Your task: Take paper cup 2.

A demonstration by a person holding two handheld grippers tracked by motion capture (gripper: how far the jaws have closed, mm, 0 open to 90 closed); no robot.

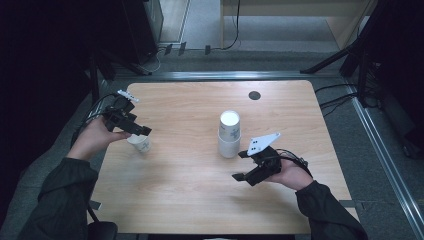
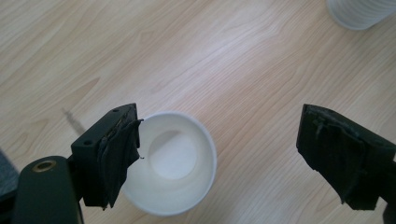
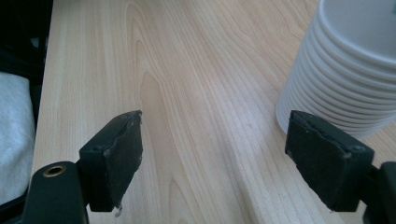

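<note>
Cup [image 2: 175, 163]: white paper, upright, empty.

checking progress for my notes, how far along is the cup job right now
Done: one single paper cup stands upright on the table, apart from the cup stack.
In hand: the left gripper is above that cup with fingers open; one finger overlaps the rim and the other is well clear, so there's no grip.
Left: the stack still holds many cups. The right gripper is open beside its base.
</note>
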